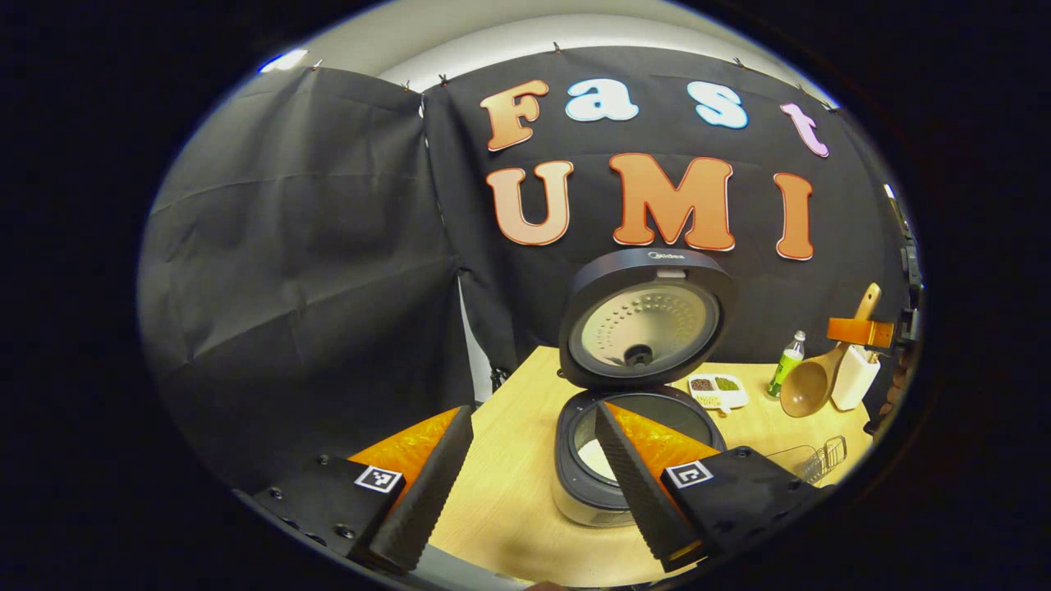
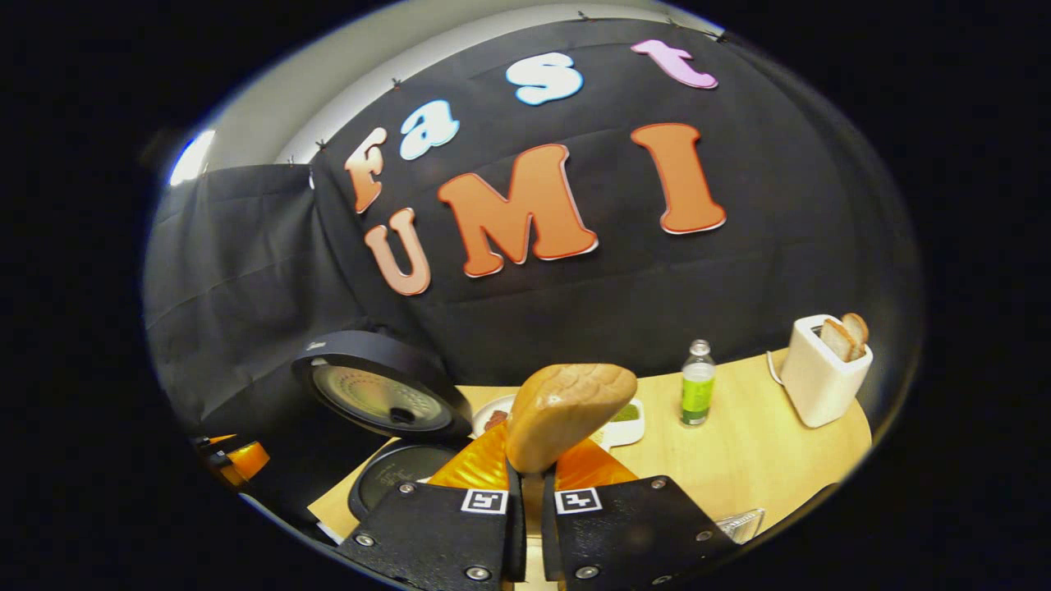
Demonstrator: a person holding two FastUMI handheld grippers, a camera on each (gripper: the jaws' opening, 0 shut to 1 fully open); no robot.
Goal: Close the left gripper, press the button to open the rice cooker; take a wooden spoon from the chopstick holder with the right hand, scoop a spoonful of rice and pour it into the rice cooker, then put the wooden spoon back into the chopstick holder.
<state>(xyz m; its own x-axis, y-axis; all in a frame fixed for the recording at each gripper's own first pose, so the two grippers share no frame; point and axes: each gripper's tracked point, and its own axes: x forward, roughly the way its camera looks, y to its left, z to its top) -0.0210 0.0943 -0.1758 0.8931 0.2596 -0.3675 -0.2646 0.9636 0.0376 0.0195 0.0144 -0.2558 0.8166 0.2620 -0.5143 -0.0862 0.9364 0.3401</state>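
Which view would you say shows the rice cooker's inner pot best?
The left gripper view: it looks down into the open rice cooker, showing rice in the pot. The right gripper view shows the raised lid and a sliver of the rim.

The rice cooker (image 1: 612, 460) is dark grey, its lid's inner plate pale beige with dotted rings. The wooden spoon (image 2: 566, 414) is light tan with faint grain. The table (image 1: 525, 509) is pale yellow wood. The bottle (image 2: 697, 386) has a green label; the toaster (image 2: 821, 373) is white.
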